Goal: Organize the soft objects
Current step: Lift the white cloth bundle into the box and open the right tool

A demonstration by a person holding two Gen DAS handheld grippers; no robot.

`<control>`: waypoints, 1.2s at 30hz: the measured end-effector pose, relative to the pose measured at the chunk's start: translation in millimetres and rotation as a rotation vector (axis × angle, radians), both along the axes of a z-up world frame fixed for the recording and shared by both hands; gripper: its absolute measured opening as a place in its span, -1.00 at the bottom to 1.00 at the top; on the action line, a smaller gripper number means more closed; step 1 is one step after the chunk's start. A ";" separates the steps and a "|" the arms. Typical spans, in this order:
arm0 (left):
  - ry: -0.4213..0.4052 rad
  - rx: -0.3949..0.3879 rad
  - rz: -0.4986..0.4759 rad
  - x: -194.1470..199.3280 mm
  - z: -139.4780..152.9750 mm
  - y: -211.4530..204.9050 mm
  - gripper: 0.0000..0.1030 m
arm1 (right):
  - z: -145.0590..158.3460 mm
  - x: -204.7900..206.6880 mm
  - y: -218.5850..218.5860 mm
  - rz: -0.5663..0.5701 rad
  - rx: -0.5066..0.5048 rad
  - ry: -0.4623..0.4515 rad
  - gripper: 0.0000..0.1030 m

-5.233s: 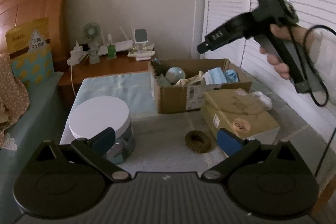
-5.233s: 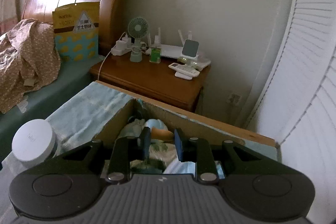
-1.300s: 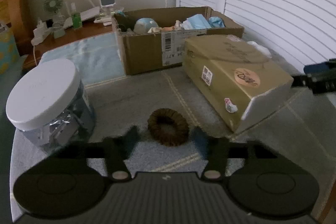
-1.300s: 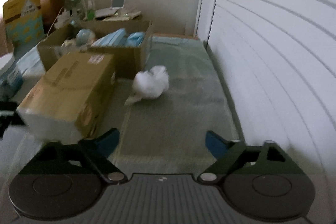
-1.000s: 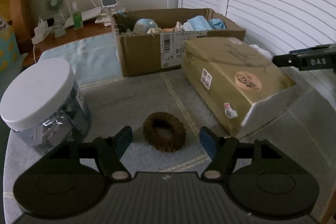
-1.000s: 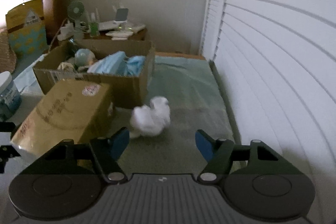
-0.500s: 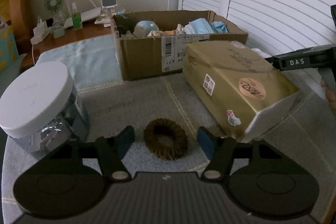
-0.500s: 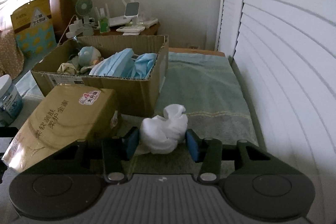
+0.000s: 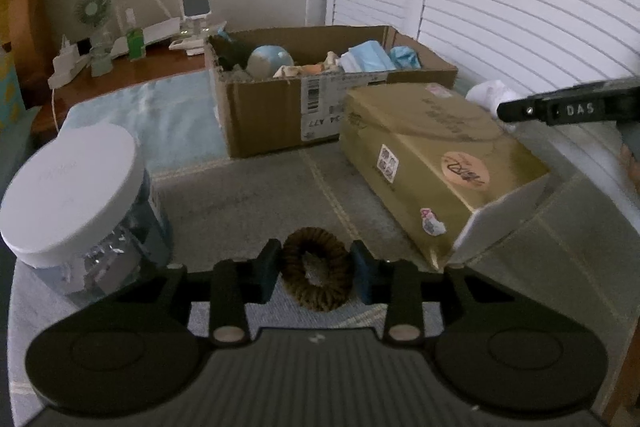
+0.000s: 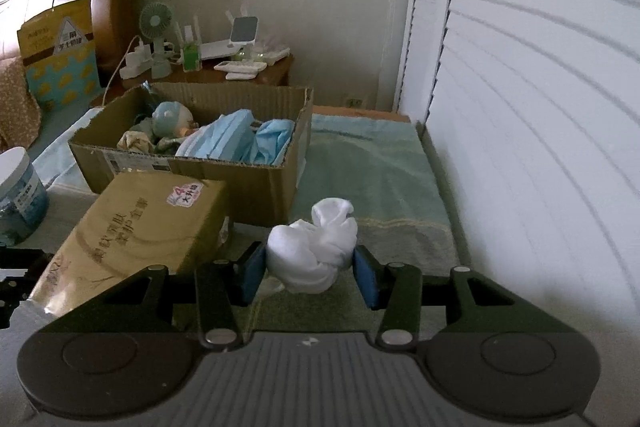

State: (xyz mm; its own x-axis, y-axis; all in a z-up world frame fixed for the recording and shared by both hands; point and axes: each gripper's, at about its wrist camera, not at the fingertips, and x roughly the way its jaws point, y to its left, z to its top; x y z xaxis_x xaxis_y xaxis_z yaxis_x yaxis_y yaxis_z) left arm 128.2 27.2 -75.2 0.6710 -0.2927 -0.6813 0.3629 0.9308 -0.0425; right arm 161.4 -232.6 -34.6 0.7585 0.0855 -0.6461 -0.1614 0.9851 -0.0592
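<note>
Your left gripper [image 9: 315, 275] is closing its jaws on the brown hair tie [image 9: 316, 273], and both blue pads already touch its sides as it lies flat on the grey mat [image 9: 248, 199]. From that hair tie, the white-lidded jar [image 9: 76, 195] stands near at 10 o'clock, the gold tissue pack [image 9: 436, 163] lies at 2 o'clock, and the cardboard box [image 9: 276, 111] sits farther off at 12 o'clock, holding blue face masks [image 10: 236, 141] and a small doll [image 10: 170, 117].

Your right gripper [image 10: 310, 269] has its pads pressed against both sides of the white sock bundle [image 10: 314, 251], which rests on the mat just beside the tissue pack, with the box's corner at its 11 o'clock. A green towel [image 10: 372, 167] lies beyond the sock at 1 o'clock.
</note>
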 end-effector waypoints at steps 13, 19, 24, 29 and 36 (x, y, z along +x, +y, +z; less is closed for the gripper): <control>-0.009 0.013 -0.095 -12.1 26.3 1.7 -0.33 | 42.2 -12.8 14.5 0.052 0.008 -0.082 0.03; -0.017 0.017 -0.118 -14.5 36.8 4.9 -0.33 | 59.5 13.3 39.5 0.152 0.028 -0.108 0.03; -0.027 0.019 -0.116 -12.1 42.3 7.6 -0.33 | 70.7 45.5 68.7 0.238 0.047 -0.118 0.03; -0.030 0.019 -0.110 -8.4 45.1 9.5 -0.33 | 68.6 74.2 94.1 0.299 0.067 -0.123 0.28; -0.036 0.021 -0.112 1.8 51.3 10.5 -0.33 | 51.7 73.9 95.2 0.288 0.046 -0.077 0.85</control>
State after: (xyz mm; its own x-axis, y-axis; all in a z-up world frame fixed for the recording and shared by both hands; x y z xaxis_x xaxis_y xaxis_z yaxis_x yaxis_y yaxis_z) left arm 130.0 37.7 -24.0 0.6588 -0.3531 -0.6642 0.4655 0.8850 -0.0088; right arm 235.2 -137.4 17.0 0.7456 0.3316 -0.5780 -0.4311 0.9015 -0.0390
